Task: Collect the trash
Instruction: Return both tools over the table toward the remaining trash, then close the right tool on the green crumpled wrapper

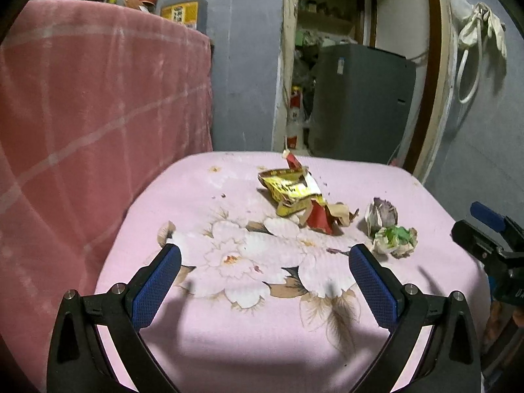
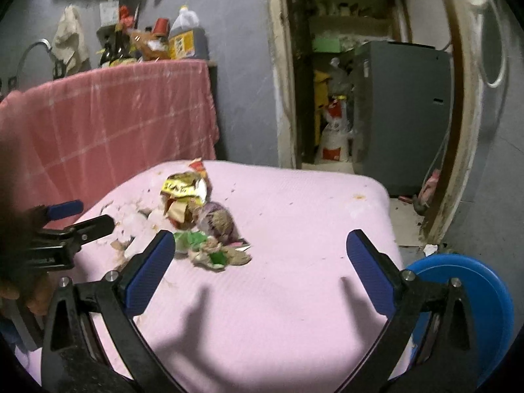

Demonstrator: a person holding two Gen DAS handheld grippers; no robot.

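Trash lies on a pink flowered cloth (image 1: pixel 249 344) over a small table. A yellow crumpled wrapper (image 1: pixel 290 188) with red and brown scraps (image 1: pixel 322 217) sits at the far middle; a purple-grey paper ball (image 1: pixel 383 214) and a green-and-white paper wad (image 1: pixel 396 240) lie to its right. My left gripper (image 1: pixel 265 258) hovers open over the printed flowers, short of the pile. From the right wrist view the wrapper (image 2: pixel 183 190), purple ball (image 2: pixel 217 221) and green wad (image 2: pixel 213 252) lie just beyond the left finger of my open right gripper (image 2: pixel 262 245). Nothing is held.
A pink checked cloth (image 1: pixel 98 114) covers a counter at left, with a big oil jug (image 1: pixel 185 3) and bottles on top. A doorway behind shows a grey appliance (image 1: pixel 360 98). A blue round bin (image 2: pixel 471 311) stands low beside the table's right edge. The other gripper (image 2: pixel 65 229) shows at left.
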